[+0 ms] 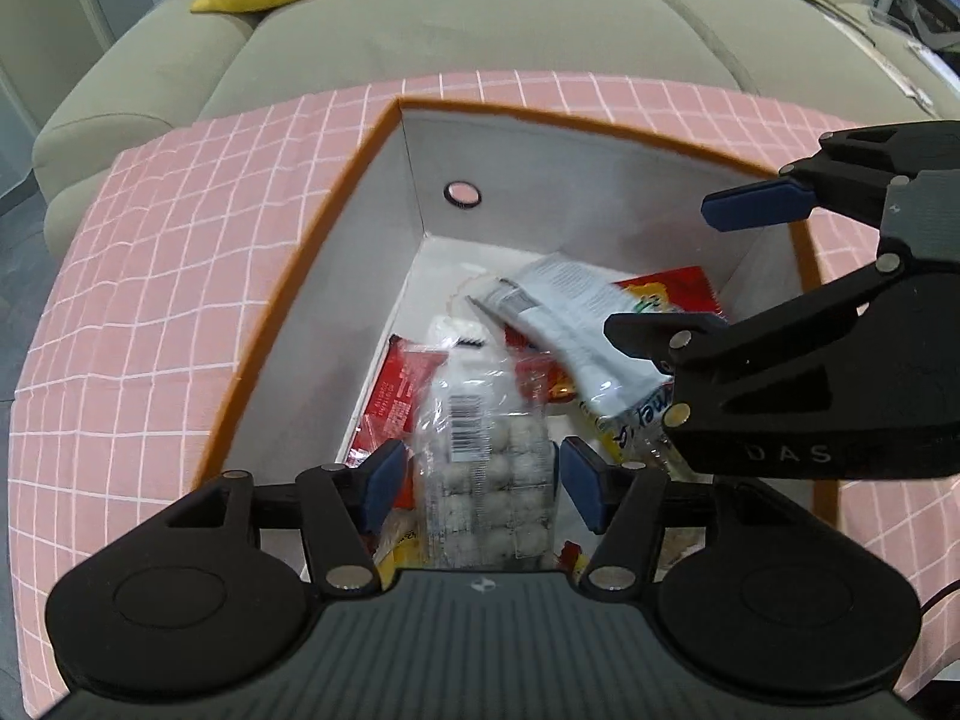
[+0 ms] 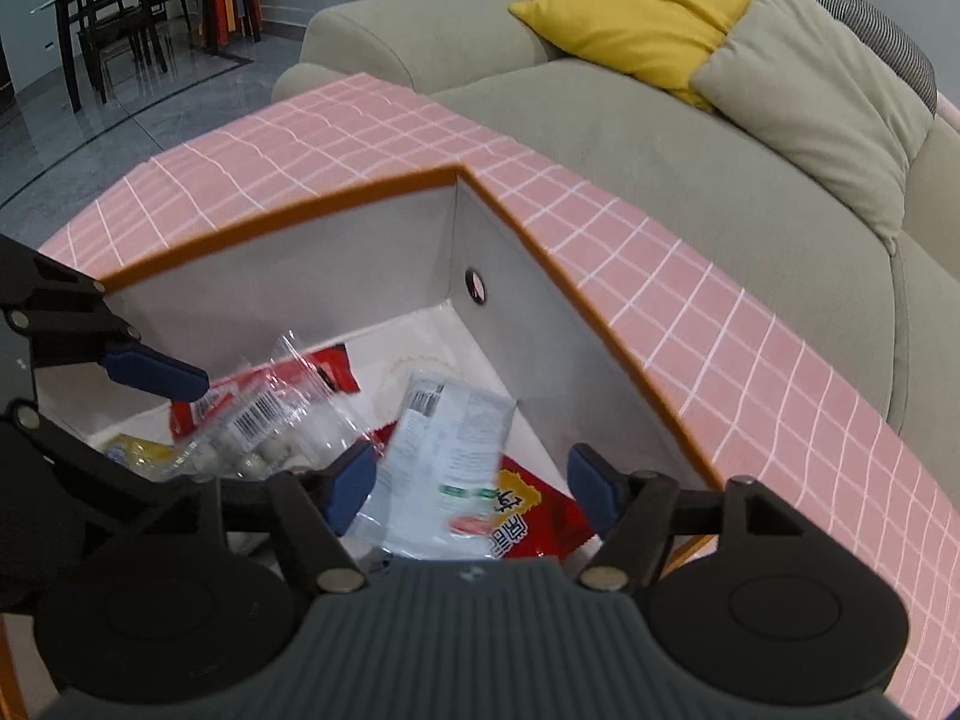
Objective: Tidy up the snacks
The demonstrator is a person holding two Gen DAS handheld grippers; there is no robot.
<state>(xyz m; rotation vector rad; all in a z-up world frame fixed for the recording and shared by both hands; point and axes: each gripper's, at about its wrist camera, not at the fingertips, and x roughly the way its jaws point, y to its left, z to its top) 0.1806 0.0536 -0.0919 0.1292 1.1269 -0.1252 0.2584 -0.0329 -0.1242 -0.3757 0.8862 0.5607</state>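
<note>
An orange-rimmed box [image 1: 336, 204] with white walls holds the snacks. A clear pack of white balls [image 1: 492, 468] lies between the blue pads of my left gripper [image 1: 483, 483], which stands open, pads apart from the pack. A white packet [image 2: 444, 438], blurred, hangs loose between the fingers of my right gripper [image 2: 471, 483]; its pads do not touch it, so it is open. Under it lies a red packet [image 2: 534, 516]. In the left wrist view the right gripper [image 1: 660, 270] reaches in from the right over the white packet [image 1: 570, 306]. The left gripper [image 2: 180, 438] enters the right wrist view from the left.
The box [image 2: 288, 216] sits on a pink grid cloth [image 1: 150, 300]. More red packets [image 1: 396, 390] and a yellow pack [image 2: 138, 450] lie in it. Behind is a grey-green sofa [image 1: 480, 24] with a yellow cushion [image 2: 636, 6]. Dark chairs [image 2: 114, 12] stand far left.
</note>
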